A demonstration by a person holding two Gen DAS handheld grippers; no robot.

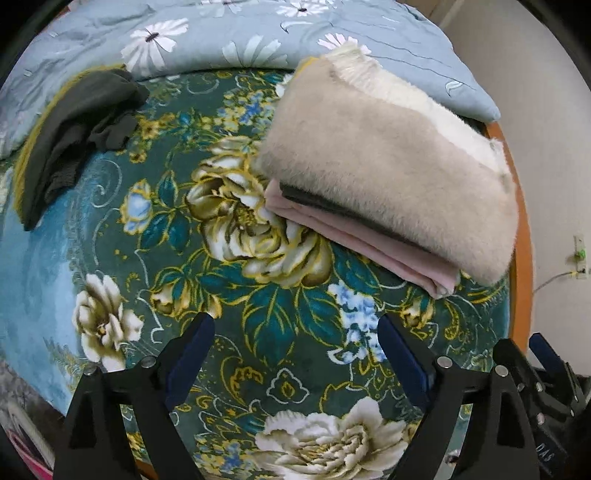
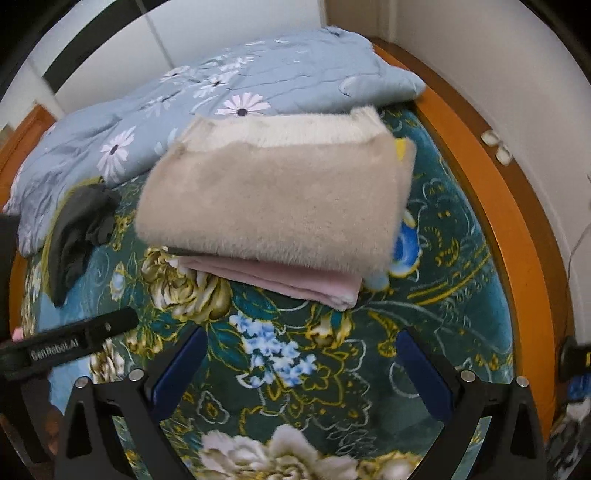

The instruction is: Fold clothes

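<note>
Grippers first: your left gripper stands wide with nothing between the pads, only the floral blanket under it. Your right gripper is just as wide and just as empty, pointing steeply down at the same blanket. Neither touches cloth.

Straight ahead of both, near: the folded stack. Fuzzy beige sweater sits on top, a thin dark layer and a folded pink garment under it. From the right gripper it lies dead ahead; from the left, ahead and to its right. Looks finished, so I'd leave it.

Further out, ahead and to the left of both grippers: the dark grey garment, crumpled and unfolded, well apart from the stack. Its long axis runs roughly near-to-far, the near end a thin tail, the bulk bunched at the far end against the pale blue daisy quilt.

My read: that's your next piece. Your left gripper looks nearer to it; the right has to cross past the left, whose body already sits at the right view's left edge.
</note>
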